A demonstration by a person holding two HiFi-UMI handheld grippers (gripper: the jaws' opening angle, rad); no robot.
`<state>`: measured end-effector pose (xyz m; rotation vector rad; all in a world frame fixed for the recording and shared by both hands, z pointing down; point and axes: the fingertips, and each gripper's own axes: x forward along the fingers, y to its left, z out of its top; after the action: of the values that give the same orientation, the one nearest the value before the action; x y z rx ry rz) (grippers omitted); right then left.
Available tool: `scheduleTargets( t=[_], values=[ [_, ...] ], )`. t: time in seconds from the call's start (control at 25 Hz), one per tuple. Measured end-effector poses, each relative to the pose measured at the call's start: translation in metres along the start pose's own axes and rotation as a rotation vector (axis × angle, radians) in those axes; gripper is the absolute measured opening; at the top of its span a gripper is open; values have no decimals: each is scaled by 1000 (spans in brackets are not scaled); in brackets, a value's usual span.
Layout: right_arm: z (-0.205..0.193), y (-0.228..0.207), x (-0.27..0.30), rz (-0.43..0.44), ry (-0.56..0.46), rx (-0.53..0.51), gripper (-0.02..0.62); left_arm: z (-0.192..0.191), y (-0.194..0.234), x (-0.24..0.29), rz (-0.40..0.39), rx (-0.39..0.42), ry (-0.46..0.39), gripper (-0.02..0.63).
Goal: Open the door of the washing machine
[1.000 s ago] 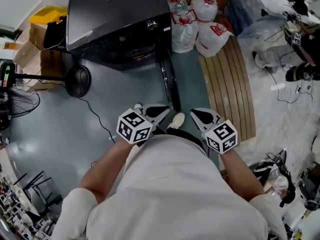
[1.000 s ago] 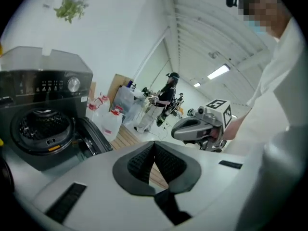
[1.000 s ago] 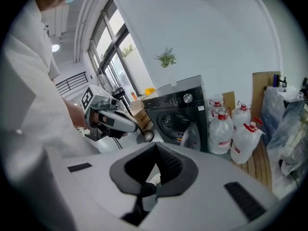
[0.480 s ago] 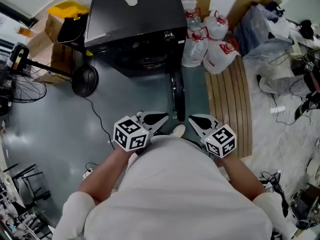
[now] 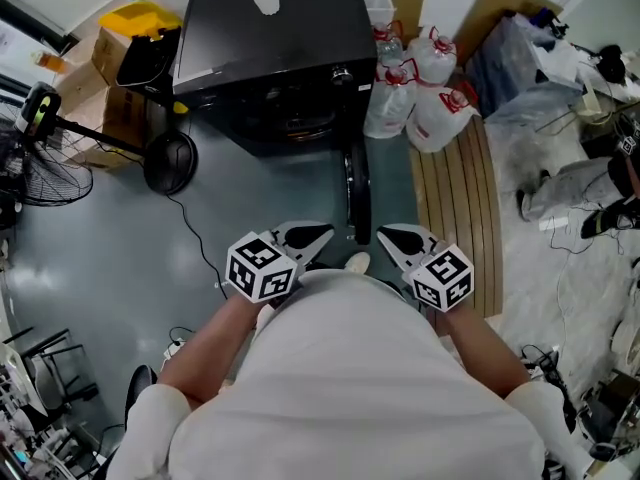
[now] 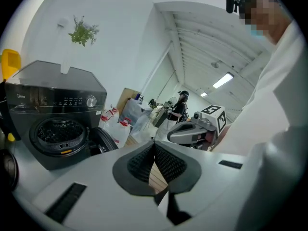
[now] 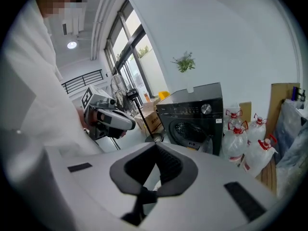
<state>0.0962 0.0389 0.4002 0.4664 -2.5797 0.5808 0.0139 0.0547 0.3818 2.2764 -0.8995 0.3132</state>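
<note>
The black washing machine (image 5: 270,48) stands at the top of the head view, its round door (image 5: 355,193) swung out towards me and seen edge-on. The drum opening (image 6: 60,134) shows in the left gripper view, with the open door (image 6: 103,141) to its right. The right gripper view also takes in the machine (image 7: 192,117) and its door (image 7: 209,143). My left gripper (image 5: 328,232) and right gripper (image 5: 382,232) hang side by side close to my body, well short of the door. Both are shut with nothing between the jaws.
Several big water jugs (image 5: 420,88) stand right of the machine. A slatted wooden board (image 5: 460,208) lies on the floor at right. A floor fan (image 5: 165,158) and its cable are at left, cardboard boxes (image 5: 120,58) behind. A person's legs (image 5: 580,183) at far right.
The head view has shifted so the machine sits more in the middle. Both grippers stay shut in about the same place. A person's legs have come in at the right edge.
</note>
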Motion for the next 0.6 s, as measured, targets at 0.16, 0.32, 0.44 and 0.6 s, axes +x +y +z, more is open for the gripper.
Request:
scheduleTargets(
  t=[0.16,0.32,0.44,0.6],
  values=[
    [3,2,2,3,-5,-3,8,1,2,0,0,-1,5,17],
    [3,2,2,4,-7,-7,8,2,2,2,-1,3,7,17],
    [2,1,1,4,-9,-7,8,1,2,4,0,1,9,17],
    [1,0,1,5,-5,-8,8,1,4,6,2,-3,10,17]
  ],
)
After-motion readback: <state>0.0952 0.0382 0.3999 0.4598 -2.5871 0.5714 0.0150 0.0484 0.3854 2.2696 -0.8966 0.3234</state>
